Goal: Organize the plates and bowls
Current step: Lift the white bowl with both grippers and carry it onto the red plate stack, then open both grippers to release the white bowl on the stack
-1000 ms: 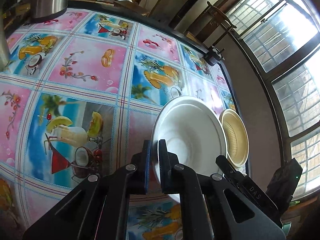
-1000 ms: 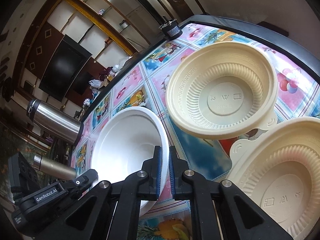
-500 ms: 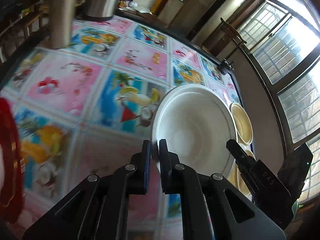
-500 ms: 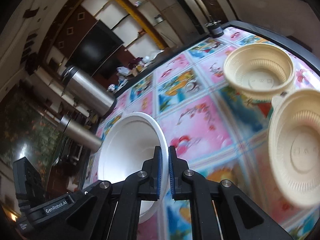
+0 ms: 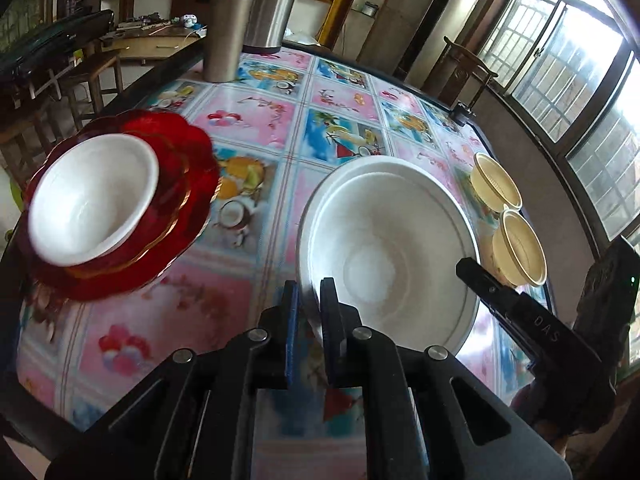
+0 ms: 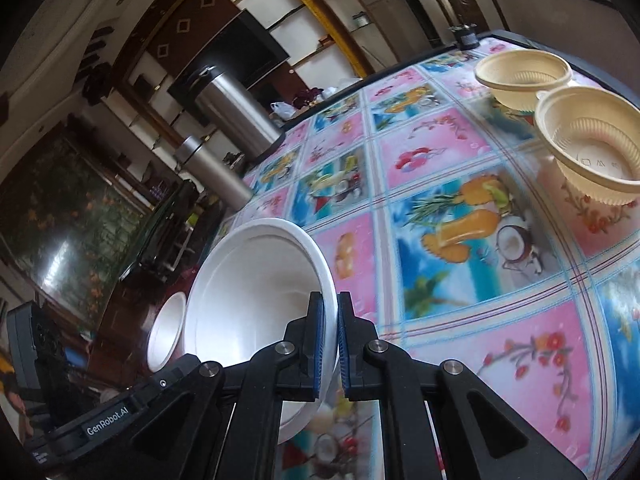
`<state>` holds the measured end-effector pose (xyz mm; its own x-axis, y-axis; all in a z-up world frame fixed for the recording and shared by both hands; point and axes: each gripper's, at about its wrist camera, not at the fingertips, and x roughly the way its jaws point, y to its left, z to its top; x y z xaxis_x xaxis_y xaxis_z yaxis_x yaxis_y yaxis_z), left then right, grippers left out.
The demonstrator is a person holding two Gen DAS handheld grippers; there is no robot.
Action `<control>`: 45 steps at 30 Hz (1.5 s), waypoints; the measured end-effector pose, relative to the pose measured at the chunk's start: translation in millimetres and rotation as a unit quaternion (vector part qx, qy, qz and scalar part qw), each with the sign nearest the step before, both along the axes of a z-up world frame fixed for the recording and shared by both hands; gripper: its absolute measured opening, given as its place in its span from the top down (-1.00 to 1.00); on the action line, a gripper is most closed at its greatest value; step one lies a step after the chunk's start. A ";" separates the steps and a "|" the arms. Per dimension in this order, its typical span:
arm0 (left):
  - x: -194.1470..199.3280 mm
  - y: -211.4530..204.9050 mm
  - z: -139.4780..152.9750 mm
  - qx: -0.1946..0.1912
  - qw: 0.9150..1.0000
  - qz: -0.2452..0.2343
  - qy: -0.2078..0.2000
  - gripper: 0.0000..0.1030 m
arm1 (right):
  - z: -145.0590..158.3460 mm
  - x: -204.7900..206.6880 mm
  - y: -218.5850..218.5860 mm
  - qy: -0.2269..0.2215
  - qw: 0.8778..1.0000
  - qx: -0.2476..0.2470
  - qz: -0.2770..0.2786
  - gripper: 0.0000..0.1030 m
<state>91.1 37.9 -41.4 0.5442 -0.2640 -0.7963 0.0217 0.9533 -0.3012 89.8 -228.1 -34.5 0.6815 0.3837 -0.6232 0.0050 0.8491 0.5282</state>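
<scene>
A large white bowl (image 5: pixel 384 248) hangs above the table, held by both grippers. My left gripper (image 5: pixel 308 304) is shut on its near left rim. My right gripper (image 6: pixel 329 320) is shut on the opposite rim of the same white bowl (image 6: pixel 256 292). At the table's left end a second white bowl (image 5: pixel 92 204) sits on a stack of red plates (image 5: pixel 180 184); that second white bowl (image 6: pixel 166 334) peeks out behind the held one in the right wrist view. Two cream plastic bowls (image 5: pixel 495 188) (image 5: pixel 519 248) stand at the right edge, the same cream bowls (image 6: pixel 524 76) (image 6: pixel 592 148) in the right wrist view.
Two steel flasks (image 5: pixel 228 28) (image 5: pixel 270 4) stand at the table's far end. A small dark object (image 5: pixel 463 111) sits at the far right corner. The fruit-print tablecloth (image 5: pixel 272 128) covers the table. Chairs and a window lie beyond the right edge.
Both grippers have carried the white bowl leftward and higher over the table. The red plates with the second white bowl have come into view, and the cream bowls have receded.
</scene>
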 end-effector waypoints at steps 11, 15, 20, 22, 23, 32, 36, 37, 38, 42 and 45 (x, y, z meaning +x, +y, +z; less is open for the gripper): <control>-24.9 110.9 26.8 -0.023 0.996 0.085 -0.036 0.82 | 42.0 14.1 123.7 -0.035 0.995 -0.027 0.084 0.87; -20.0 152.5 32.1 -0.017 0.991 0.124 -0.040 0.82 | 46.3 30.6 177.2 -0.040 0.992 -0.039 0.113 0.86; -4.8 183.8 23.3 -0.013 0.987 0.155 -0.032 0.83 | 34.6 51.9 223.0 -0.036 0.989 -0.059 0.127 0.86; 2.8 189.3 16.4 -0.011 0.986 0.162 -0.026 0.83 | 27.1 57.7 232.4 -0.029 0.989 -0.065 0.129 0.86; 7.9 191.4 11.2 -0.010 0.986 0.163 -0.021 0.83 | 23.7 61.0 235.0 -0.026 0.989 -0.066 0.128 0.86; 19.5 201.4 -7.5 -0.003 0.986 0.164 -0.004 0.83 | -5.8 80.7 249.0 0.003 0.989 -0.070 0.130 0.83; 20.1 203.2 -5.4 0.013 0.987 0.158 -0.005 0.81 | -9.6 83.7 246.7 0.001 0.990 -0.053 0.133 0.76; 21.1 203.1 -5.5 0.024 0.987 0.158 -0.005 0.79 | -9.7 83.8 244.5 0.000 0.990 -0.046 0.135 0.75; 20.9 201.4 -4.8 0.038 0.987 0.158 -0.005 0.75 | -9.2 82.5 241.3 -0.004 0.990 -0.038 0.136 0.68; 13.2 196.3 0.8 0.081 0.983 0.165 -0.021 0.65 | -1.1 73.0 219.2 -0.026 0.992 -0.006 0.125 0.46; 6.2 192.8 7.5 0.087 0.981 0.167 -0.036 0.63 | 5.1 64.5 197.7 -0.043 0.993 0.004 0.113 0.44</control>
